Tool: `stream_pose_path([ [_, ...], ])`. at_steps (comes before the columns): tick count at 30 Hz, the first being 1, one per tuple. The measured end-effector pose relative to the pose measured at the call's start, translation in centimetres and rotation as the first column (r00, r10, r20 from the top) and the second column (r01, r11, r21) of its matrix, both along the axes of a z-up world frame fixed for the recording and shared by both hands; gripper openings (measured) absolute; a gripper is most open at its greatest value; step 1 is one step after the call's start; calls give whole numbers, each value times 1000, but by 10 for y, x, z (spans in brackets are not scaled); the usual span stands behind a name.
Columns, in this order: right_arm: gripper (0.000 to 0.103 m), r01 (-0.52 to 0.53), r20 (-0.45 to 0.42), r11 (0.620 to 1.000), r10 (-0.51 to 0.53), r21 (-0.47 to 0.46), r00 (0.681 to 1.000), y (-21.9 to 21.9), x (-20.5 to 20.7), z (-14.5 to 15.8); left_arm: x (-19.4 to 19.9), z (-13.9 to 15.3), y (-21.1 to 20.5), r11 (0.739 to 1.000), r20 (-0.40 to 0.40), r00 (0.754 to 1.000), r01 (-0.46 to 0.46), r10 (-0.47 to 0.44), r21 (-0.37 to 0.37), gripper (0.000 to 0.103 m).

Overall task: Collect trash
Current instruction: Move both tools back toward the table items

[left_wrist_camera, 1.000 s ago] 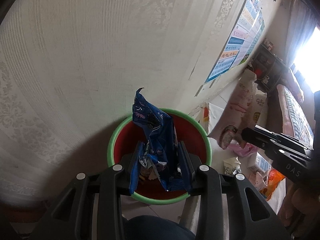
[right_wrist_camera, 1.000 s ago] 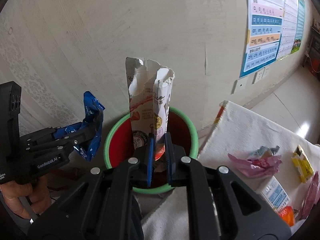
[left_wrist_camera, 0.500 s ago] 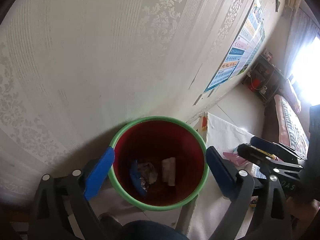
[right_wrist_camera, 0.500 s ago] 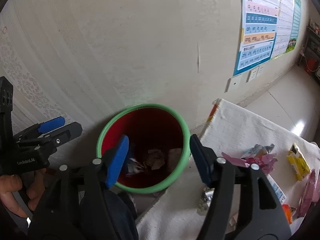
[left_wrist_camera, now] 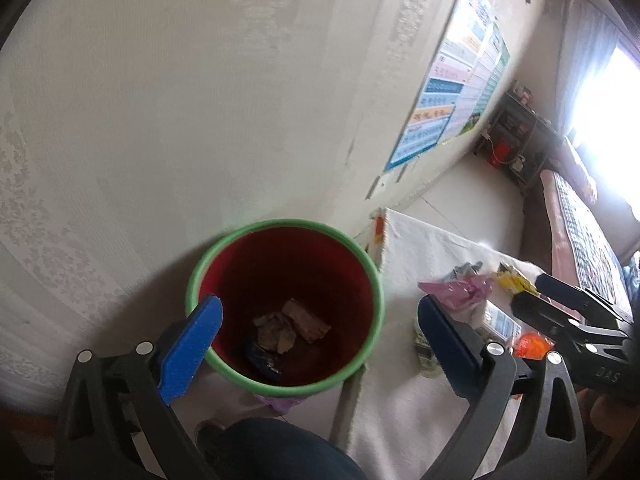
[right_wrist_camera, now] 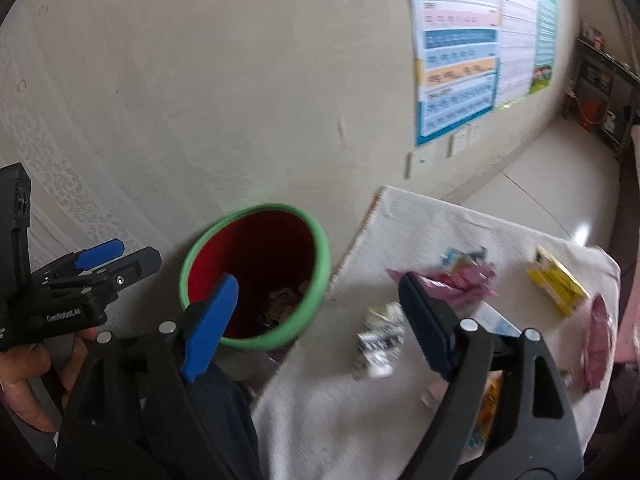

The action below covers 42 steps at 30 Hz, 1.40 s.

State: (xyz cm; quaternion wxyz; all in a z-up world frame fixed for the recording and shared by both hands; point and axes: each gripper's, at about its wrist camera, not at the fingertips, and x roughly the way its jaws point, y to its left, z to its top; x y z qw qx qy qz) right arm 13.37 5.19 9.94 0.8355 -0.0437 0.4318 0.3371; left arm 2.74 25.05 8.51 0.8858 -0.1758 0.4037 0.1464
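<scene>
Left wrist view, nearest first: your left gripper [left_wrist_camera: 320,332] sits at the bottom of the frame, jaws spread wide and just been opening, nothing between the blue pads [left_wrist_camera: 188,350]. A dark trouser leg [left_wrist_camera: 276,448] fills the bottom centre under it. Past the pads, centre frame, the red bin [left_wrist_camera: 372,320] with its green rim stands on the floor against the pale wall [left_wrist_camera: 200,100]. Crumpled wrappers [left_wrist_camera: 292,326] lie on its bottom, a blue one among them.

Right of the bin, the white cloth [left_wrist_camera: 400,400] carries the remaining trash: a pink wrapper [left_wrist_camera: 460,288], a yellow box [left_wrist_camera: 514,280], an orange packet [left_wrist_camera: 532,344]. Your right gripper [left_wrist_camera: 576,312] shows at the right edge above these.

Right wrist view: your right gripper [right_wrist_camera: 316,316] is at the bottom, jaws wide apart and just been opening, empty; the left pad overlaps the bin [right_wrist_camera: 320,280] rim, the right pad lies over the cloth [right_wrist_camera: 340,400]. A small crumpled black-and-white carton [right_wrist_camera: 378,338] lies on the cloth between the pads. Your left gripper [right_wrist_camera: 116,258], held in a hand [right_wrist_camera: 28,376], is at the left edge, jaws parted. Farther right on the cloth: pink wrapper [right_wrist_camera: 456,284], yellow box [right_wrist_camera: 558,284]. Blurred.

Far, upper right in both views: a coloured chart poster [right_wrist_camera: 460,60] on the wall.
</scene>
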Motion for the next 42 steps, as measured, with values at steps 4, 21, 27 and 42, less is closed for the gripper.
stream_pose_path([
  [4, 82, 60, -1, 998, -60, 0, 998, -40, -5, 1, 6, 1, -29, 999, 4, 999, 44, -43, -8, 94],
  [21, 83, 310, -3, 950, -310, -20, 951, -211, -7, -12, 49, -7, -170, 966, -23, 966, 259, -259, 4, 94],
  [27, 83, 369, -8, 928, -370, -51, 929, -253, 3, -22, 64, -20, -197, 956, -61, 954, 294, -292, 12, 94],
  [42, 83, 425, -19, 885, -436, -190, 900, -289, 47, -66, 96, -77, -177, 969, -224, 946, 246, -235, 22, 94],
])
